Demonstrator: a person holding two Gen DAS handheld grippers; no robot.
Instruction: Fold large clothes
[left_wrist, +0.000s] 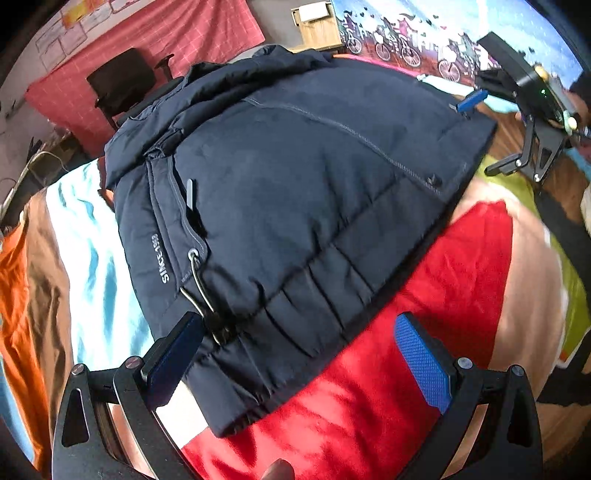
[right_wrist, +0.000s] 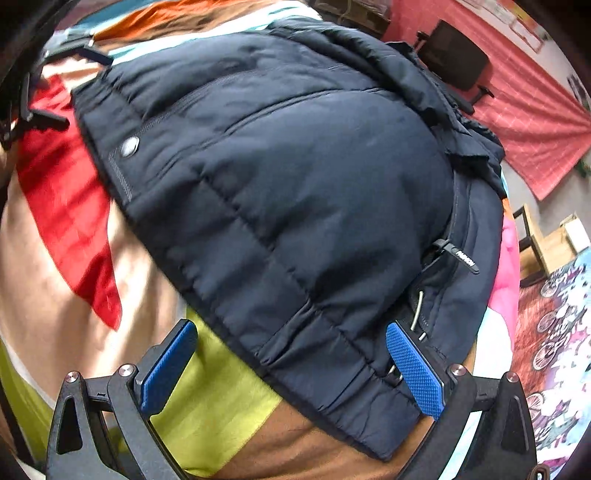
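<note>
Item as I see it from my station: one navy padded jacket (left_wrist: 295, 192), folded, lying on a multicoloured bedspread (left_wrist: 436, 295), my left gripper (left_wrist: 299, 354) and right gripper (right_wrist: 291, 362) both spread wide over its hem corners, gripping nothing.

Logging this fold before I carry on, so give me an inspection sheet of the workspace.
Surface: bedspread, colour blocks, wrinkled.
Job's things: navy jacket lying folded on it; toggle cord loose at hem.
Clutter: nothing seen.
Tongs: left tongs open, straddling the hem; right tongs open at the opposite hem.
Cables: some by the far wall, unclear.
Surroundings: office chair, red wall cloth, wooden box, bicycle-print cloth.
</note>
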